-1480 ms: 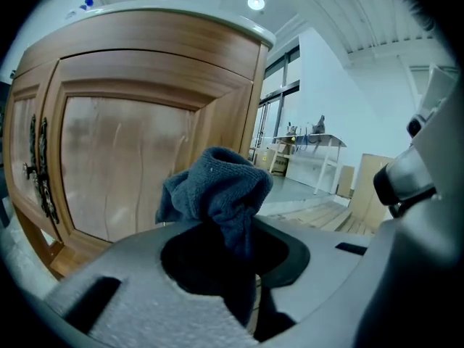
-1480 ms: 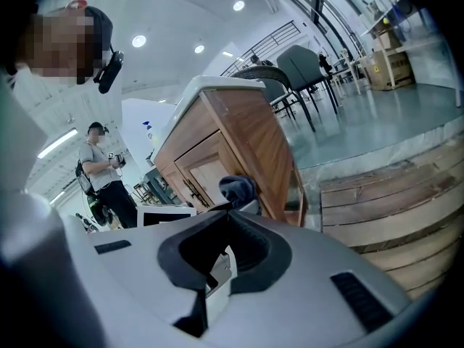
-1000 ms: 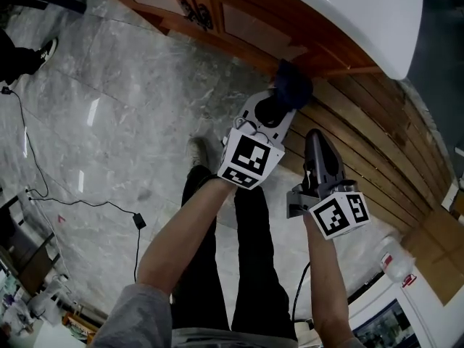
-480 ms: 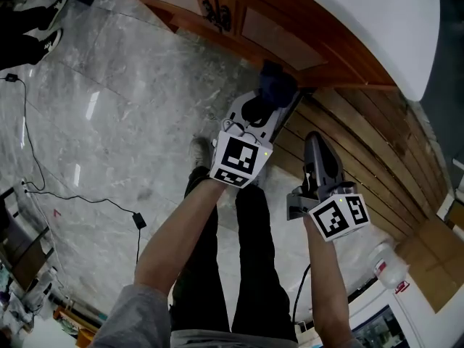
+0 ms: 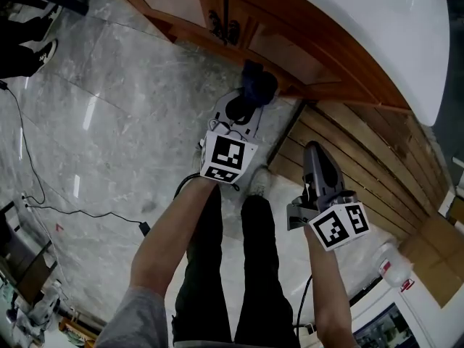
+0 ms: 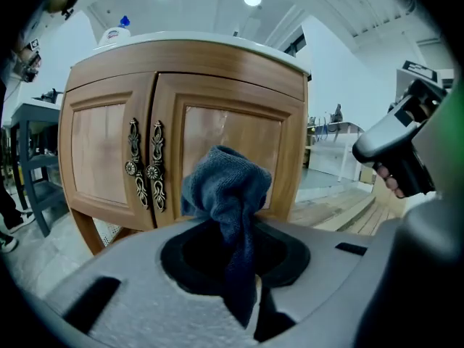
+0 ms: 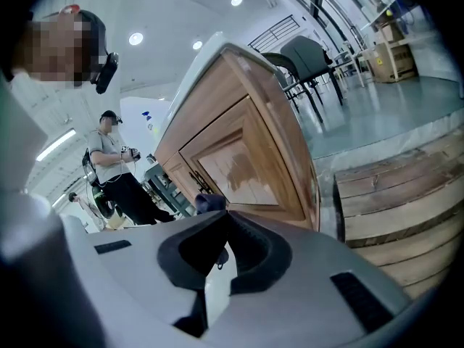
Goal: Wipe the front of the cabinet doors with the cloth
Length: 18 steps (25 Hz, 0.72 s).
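Observation:
My left gripper [image 5: 249,100] is shut on a dark blue cloth [image 5: 258,84], which bunches up out of the jaws [image 6: 228,191]. The cloth is in front of the lower part of the right wooden cabinet door [image 6: 230,140], just right of the ornate metal handles [image 6: 145,167]. I cannot tell whether it touches the wood. The left door [image 6: 100,154] is beside it. My right gripper [image 5: 314,151] hangs back to the right, shut and empty [image 7: 221,227], pointing at the cabinet's side panel [image 7: 243,167].
A white countertop [image 5: 362,27] overhangs the cabinet. Wooden plank steps [image 5: 362,165] lie to the right and grey marble floor [image 5: 109,107] to the left, with a black cable [image 5: 87,205] on it. A person [image 7: 116,167] stands beyond the cabinet.
My left gripper has carried the cloth leftwards along the cabinet front, closer to the door handles. The right gripper has stayed about where it was.

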Available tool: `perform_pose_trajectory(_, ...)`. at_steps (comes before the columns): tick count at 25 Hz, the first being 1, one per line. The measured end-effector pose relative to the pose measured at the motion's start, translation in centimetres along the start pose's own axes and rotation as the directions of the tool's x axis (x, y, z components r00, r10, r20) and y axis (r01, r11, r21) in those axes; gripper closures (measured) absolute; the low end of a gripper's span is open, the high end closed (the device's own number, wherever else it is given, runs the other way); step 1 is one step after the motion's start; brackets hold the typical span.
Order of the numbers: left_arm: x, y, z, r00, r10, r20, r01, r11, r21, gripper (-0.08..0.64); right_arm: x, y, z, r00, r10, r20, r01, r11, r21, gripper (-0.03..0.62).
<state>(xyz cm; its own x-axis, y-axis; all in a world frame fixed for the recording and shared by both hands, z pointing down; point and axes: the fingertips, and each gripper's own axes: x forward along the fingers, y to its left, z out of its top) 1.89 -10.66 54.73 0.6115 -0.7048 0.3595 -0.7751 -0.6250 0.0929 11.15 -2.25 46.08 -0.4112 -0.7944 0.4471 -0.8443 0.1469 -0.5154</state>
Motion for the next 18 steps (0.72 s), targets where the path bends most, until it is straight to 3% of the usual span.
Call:
perform_pose_trajectory(9,2.2,4.3,-1.7,1.000,-0.003,-0.015,0.003,1.000,-0.016,0.482,2.8,1.9,-0.8,1.000,-0.008,-0.004,0.008,1.000,-0.006,0.580)
perform_pose_trajectory(18,4.8,7.6,-3.7,0.997,0.007,-0.074,-0.002,0.998,0.064,0.482,3.4,2.0,-1.3,0.999,-0.036,-0.010,0.036,0.999,-0.002,0.580)
